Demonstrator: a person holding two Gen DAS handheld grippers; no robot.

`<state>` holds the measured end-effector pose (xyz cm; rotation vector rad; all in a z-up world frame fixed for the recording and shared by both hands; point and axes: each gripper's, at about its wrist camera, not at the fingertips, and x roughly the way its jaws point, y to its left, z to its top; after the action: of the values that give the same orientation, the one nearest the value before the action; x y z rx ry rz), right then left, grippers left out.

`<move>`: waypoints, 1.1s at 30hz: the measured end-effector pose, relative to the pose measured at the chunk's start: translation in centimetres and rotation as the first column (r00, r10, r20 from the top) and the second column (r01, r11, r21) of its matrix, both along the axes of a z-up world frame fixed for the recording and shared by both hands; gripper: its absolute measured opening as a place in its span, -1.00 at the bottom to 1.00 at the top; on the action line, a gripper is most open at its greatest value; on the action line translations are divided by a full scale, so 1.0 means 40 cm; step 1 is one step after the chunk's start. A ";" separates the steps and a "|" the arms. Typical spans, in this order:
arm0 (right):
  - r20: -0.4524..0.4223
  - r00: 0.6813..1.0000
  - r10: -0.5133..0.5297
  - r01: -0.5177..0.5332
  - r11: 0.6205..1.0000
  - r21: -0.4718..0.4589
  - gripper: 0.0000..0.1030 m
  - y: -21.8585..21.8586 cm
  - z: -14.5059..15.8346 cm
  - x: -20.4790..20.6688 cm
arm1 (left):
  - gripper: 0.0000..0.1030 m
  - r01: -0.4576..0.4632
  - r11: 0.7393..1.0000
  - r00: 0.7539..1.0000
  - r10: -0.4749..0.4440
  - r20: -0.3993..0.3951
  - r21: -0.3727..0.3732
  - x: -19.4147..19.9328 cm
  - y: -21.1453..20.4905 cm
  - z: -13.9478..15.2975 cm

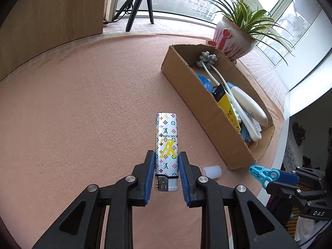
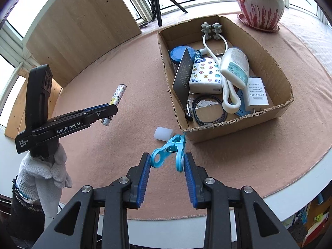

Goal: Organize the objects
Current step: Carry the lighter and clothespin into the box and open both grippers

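My left gripper is shut on a silver patterned lighter and holds it above the pink mat, left of the cardboard box. The lighter also shows in the right wrist view, held by the left gripper. My right gripper is shut on a blue clothes peg, just in front of the box's near wall. The peg also shows in the left wrist view. A small white cap lies on the mat beside the box.
The box holds a white bottle, a tissue pack, a white charger, a black cable, a blue lid and a massager. A potted plant stands behind. A wooden panel stands at the left.
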<state>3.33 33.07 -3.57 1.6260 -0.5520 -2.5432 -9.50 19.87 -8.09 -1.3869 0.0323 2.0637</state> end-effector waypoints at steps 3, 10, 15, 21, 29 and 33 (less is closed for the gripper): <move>-0.034 0.999 -0.002 0.002 1.000 0.000 -0.43 0.025 0.040 0.021 | -0.52 0.002 1.000 1.000 -0.002 -0.018 0.014 -0.018 0.035 0.030; -0.109 0.994 -0.014 0.018 0.999 0.032 -0.43 0.075 0.115 -0.069 | -0.52 0.007 0.999 0.999 -0.005 -0.054 0.037 -0.064 0.123 0.075; -0.136 0.991 -0.009 0.017 0.998 0.056 -0.43 0.124 0.132 -0.127 | -0.52 0.006 0.999 0.997 -0.003 -0.074 0.038 -0.099 0.193 0.095; -0.149 0.989 0.011 -0.001 0.998 0.067 -0.43 0.170 0.121 -0.207 | -0.52 0.007 1.000 0.996 -0.005 -0.092 0.023 -0.140 0.282 0.103; -0.148 0.989 0.026 -0.017 0.998 0.062 -0.43 0.223 0.093 -0.294 | -0.52 -0.004 1.000 0.994 0.003 -0.105 -0.009 -0.187 0.363 0.080; -0.153 0.987 0.037 -0.028 0.998 0.064 -0.43 0.234 0.084 -0.316 | -0.52 -0.013 1.000 0.993 0.010 -0.115 -0.022 -0.209 0.388 0.071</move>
<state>-9.33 42.45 -0.21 1.4257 -0.4338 -2.6570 -17.85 35.38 -5.25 -1.2837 0.0973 2.1565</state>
